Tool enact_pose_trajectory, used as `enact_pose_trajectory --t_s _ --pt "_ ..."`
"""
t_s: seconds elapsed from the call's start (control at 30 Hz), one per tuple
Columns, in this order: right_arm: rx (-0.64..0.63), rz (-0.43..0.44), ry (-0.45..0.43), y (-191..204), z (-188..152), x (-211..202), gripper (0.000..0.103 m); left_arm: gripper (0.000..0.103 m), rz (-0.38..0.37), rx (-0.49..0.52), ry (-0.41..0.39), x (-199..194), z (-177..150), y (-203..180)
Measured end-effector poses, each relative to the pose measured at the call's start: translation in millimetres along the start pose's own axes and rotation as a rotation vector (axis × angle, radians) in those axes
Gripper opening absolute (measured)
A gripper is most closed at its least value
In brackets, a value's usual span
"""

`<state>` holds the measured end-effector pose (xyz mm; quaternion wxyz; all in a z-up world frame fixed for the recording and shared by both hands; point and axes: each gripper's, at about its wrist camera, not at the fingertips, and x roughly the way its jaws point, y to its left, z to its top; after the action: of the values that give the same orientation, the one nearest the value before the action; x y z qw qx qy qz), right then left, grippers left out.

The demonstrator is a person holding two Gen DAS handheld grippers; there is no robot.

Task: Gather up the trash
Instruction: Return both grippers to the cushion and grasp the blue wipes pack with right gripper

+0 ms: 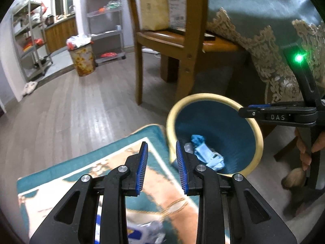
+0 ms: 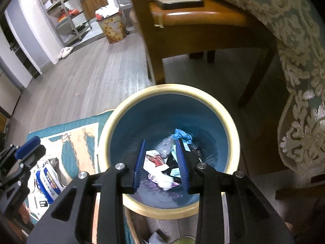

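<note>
A round trash bin with a cream rim and blue inside stands on the floor; it also shows in the left wrist view. Inside lie blue gloves, a clear plastic bottle and crumpled wrappers. My right gripper is open and empty above the bin's mouth. My left gripper is open and empty over a teal and peach rug, left of the bin. A white and blue plastic bag lies on the rug below the left gripper.
A wooden chair stands behind the bin. A table with a teal lace-edged cloth hangs at the right. A floral bin full of rubbish and metal shelves stand far across the wooden floor.
</note>
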<state>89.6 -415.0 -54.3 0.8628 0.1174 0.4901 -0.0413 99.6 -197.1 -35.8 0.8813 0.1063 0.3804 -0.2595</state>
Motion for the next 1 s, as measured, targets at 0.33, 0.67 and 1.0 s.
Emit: enact_pose_trajectory --t_s 0.33,0.67,1.0 --pt "-0.112 0.016 -0.001 54 -4 -1 0.03 0.03 0.06 -0.078 -0.012 -44 -20 57" --pt "-0.222 0.056 0.013 120 -11 9 0.03 0.03 0.142 -0.169 -0.019 -81 -48 119" --pt "-0.343 0.131 0.049 191 -29 26 0.04 0.037 0.208 -0.253 0.001 -102 -80 171"
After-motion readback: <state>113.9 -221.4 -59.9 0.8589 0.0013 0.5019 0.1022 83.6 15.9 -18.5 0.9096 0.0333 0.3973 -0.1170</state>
